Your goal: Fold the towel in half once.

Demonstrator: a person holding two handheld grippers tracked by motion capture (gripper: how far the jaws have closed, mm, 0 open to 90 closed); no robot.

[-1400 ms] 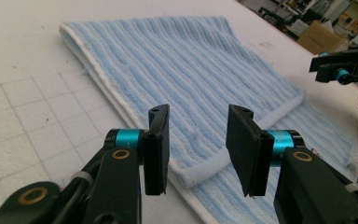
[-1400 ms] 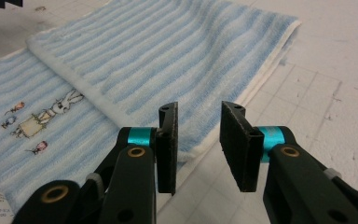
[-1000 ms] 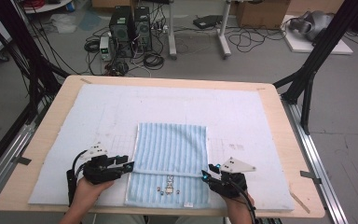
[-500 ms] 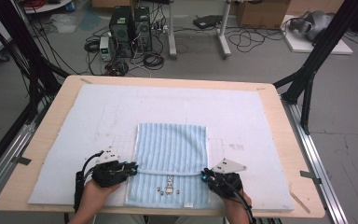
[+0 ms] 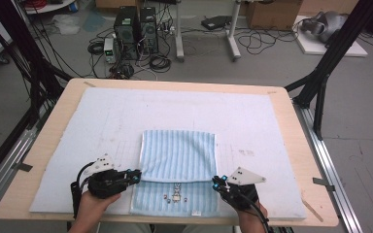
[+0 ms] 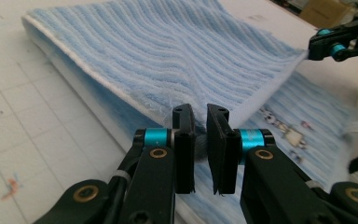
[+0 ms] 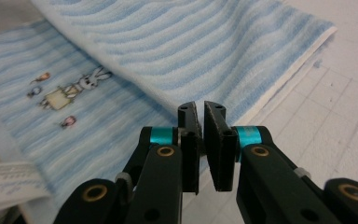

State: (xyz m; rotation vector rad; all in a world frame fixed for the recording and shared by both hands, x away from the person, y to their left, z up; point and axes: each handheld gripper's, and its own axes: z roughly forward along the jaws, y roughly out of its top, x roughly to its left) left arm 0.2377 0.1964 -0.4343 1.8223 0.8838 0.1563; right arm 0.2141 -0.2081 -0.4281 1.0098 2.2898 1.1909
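A light blue striped towel (image 5: 177, 155) lies folded on the white mat, its upper layer's near edge stopping short of the lower layer, where a small rabbit print (image 5: 176, 195) shows. My left gripper (image 5: 137, 177) pinches the left corner of that upper edge, and towel fuzz sits between its jaws (image 6: 199, 112). My right gripper (image 5: 215, 183) holds the right corner, jaws nearly together (image 7: 200, 108). In the left gripper view the towel (image 6: 168, 51) edge runs slightly raised across to the right gripper (image 6: 328, 44). The towel (image 7: 191, 42) and rabbit print (image 7: 81, 86) lie ahead in the right gripper view.
The white mat (image 5: 126, 116) covers most of the wooden table (image 5: 53, 126). A white care label (image 7: 4, 179) sticks out at the towel's near edge. Black frame struts (image 5: 325, 63) stand at both sides. Computers and cables (image 5: 136, 29) sit on the floor beyond.
Both hands have shifted slightly toward the person's side. The upper layer's edge stays in about the same place.
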